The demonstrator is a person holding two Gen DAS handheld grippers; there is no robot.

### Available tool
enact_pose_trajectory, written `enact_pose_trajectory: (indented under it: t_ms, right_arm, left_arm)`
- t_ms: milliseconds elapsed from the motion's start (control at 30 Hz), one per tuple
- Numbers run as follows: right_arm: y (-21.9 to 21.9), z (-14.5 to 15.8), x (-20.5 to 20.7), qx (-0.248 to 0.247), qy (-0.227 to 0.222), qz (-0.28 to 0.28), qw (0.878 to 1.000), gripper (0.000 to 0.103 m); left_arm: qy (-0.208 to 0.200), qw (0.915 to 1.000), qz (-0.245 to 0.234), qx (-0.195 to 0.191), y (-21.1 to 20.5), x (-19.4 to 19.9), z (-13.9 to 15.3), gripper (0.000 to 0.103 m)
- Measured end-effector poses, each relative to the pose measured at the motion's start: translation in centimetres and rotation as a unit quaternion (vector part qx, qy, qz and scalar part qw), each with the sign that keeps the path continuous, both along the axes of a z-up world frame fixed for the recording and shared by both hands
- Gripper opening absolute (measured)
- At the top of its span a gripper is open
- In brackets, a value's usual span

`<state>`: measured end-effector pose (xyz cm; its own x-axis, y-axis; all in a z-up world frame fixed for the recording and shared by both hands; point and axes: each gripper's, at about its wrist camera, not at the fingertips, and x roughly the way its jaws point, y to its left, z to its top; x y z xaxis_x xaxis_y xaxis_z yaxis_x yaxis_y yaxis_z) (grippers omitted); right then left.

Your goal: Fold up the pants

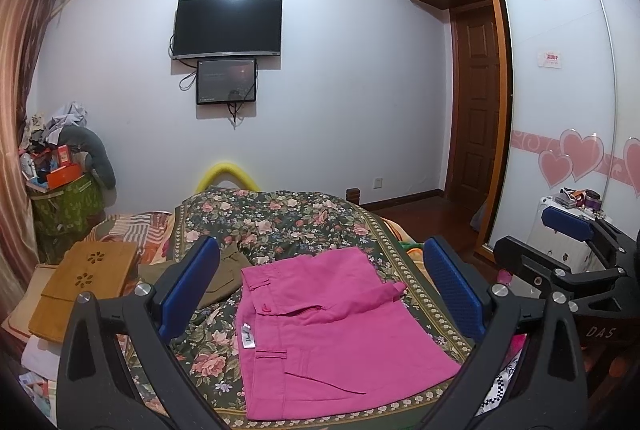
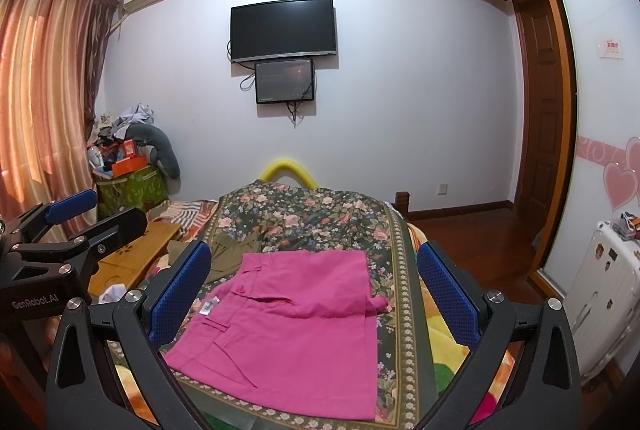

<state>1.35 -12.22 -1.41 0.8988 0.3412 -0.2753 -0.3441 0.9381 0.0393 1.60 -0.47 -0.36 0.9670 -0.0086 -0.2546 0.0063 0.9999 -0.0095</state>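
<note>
Pink pants [image 1: 320, 330] lie folded into a compact rectangle on the floral bedspread [image 1: 280, 218], waistband to the left; they also show in the right wrist view [image 2: 296, 326]. My left gripper [image 1: 320, 290] hovers above them, open and empty. My right gripper [image 2: 316, 294] hovers above them too, open and empty. The right gripper also shows at the right edge of the left wrist view [image 1: 568, 230], and the left gripper shows at the left of the right wrist view [image 2: 80, 210].
Olive-green clothing [image 2: 228, 258] lies just behind the pants. A wooden lap desk [image 1: 84, 282] sits at the bed's left. A cluttered green hamper [image 2: 132, 186] stands by the curtain. A white suitcase [image 2: 600, 294] and wardrobe [image 1: 560, 90] stand at the right.
</note>
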Motion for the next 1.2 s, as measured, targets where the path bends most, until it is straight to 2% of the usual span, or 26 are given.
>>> enact_pose_trajectory:
  t_ms: [367, 600, 867, 1000, 1200]
  right_arm:
    - [0.5, 0.1, 0.7, -0.004, 0.010, 0.000, 1.000, 0.103]
    - [0.6, -1.2, 2.6, -0.012, 0.035, -0.009, 0.999, 0.103]
    - [-0.6, -5.1, 7.8, -0.012, 0.115, -0.027, 0.993, 0.102]
    - [-1.8, -7.6, 10.5, -0.022, 0.155, -0.041, 0.987, 0.102]
    - [-3.5, -11.8, 14.5, -0.050, 0.220, -0.051, 0.973, 0.102]
  left_arm:
    - [0.007, 1.0000, 0.001, -0.002, 0.1, 0.8, -0.1, 0.103]
    - [0.040, 0.9992, -0.001, -0.006, 1.0, 3.4, -1.4, 0.103]
    - [0.109, 0.9937, 0.025, -0.006, 3.4, 9.3, -5.6, 0.103]
    - [0.161, 0.9862, 0.037, -0.004, 5.5, 12.8, -8.6, 0.103]
    - [0.244, 0.9681, 0.052, -0.015, 9.0, 17.5, -14.0, 0.103]
